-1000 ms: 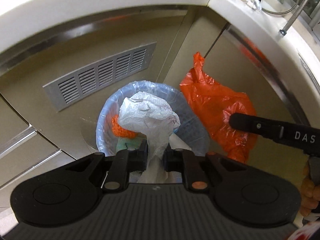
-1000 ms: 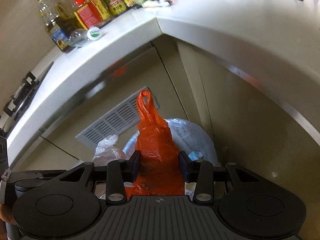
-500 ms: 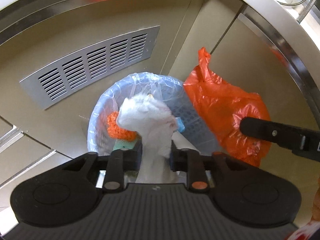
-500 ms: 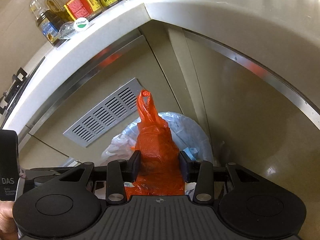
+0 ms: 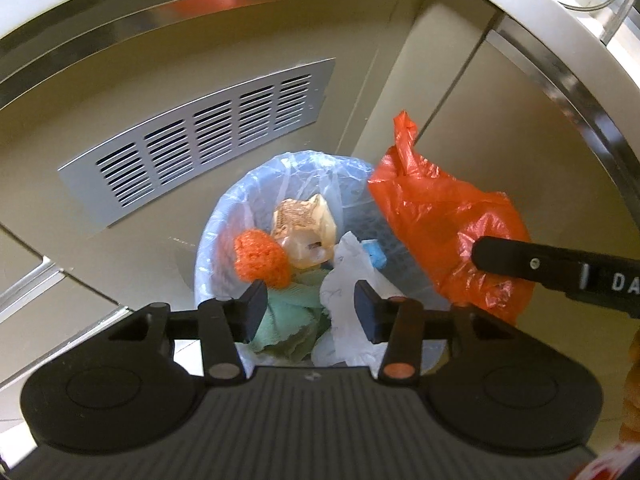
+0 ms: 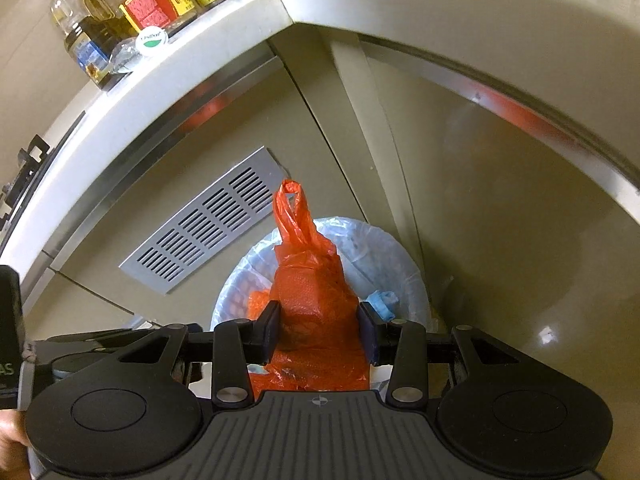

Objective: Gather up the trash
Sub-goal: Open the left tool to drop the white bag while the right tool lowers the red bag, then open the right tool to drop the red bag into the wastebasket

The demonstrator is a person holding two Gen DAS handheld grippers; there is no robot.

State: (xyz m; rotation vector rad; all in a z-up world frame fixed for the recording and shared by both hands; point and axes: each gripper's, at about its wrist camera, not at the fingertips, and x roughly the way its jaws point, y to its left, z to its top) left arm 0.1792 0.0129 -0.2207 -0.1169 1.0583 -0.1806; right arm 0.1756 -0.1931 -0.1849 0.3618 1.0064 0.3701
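A blue-lined waste bin (image 5: pixel 224 220) stands on the floor in the cabinet corner. My left gripper (image 5: pixel 310 312) hangs just over it, its jaws opening. A white plastic bag (image 5: pixel 348 280) lies loose in the bin below them, close to the right finger, with no pad pressing on it. Beside it in the bin are an orange net ball (image 5: pixel 260 260), a green cloth (image 5: pixel 288 320) and a tan wrapper (image 5: pixel 304 232). My right gripper (image 6: pixel 320 328) is shut on an orange plastic bag (image 6: pixel 316 300), held above the bin's right rim (image 6: pixel 400 264).
A slatted metal vent (image 5: pixel 200 140) sits in the cabinet front behind the bin. The white countertop (image 6: pixel 240 40) overhangs above, carrying several bottles and jars (image 6: pixel 120 20). Cabinet doors close in on both sides of the corner.
The left jaws have spread and the white bag has dropped from them into the bin, uncovering the trash beneath. Both grippers have sunk towards the bin. The right still grips the orange bag.
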